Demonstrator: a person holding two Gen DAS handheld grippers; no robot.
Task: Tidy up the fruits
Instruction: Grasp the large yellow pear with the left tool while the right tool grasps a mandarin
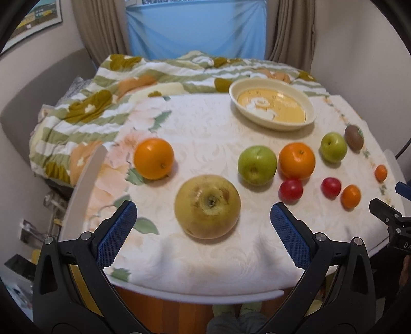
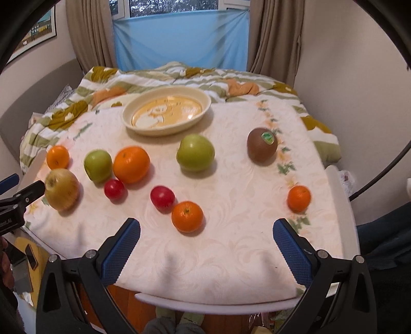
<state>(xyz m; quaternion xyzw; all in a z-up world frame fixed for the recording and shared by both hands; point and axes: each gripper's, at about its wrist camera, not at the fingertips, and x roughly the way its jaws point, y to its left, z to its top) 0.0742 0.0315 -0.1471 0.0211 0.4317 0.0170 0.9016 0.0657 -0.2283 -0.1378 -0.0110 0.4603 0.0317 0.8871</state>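
Along the lower frame edge: left hand-held gripper [image 1: 203,226] and right hand-held gripper [image 2: 206,239] both spread wide, empty, above the worktop [image 2: 231,257]; yellow pear [image 1: 207,206] lay between the left's fingers, untouched.

Tablecloth [image 1: 205,123]: white, faint leaf pattern, flower border, covers the table.
Quilt [image 1: 84,108]: green and white stripes, crumpled behind the table.
Blue sheet [image 2: 179,43]: hangs between 2 beige curtains [image 2: 87,36].
Framed picture [image 1: 33,23]: on the left wall.

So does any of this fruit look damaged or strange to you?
Only the big yellow apple: brown blotches mark its skin around the stem. The kiwi still has a sticker on it. Nothing has spilled, and the dish holds no fruit.
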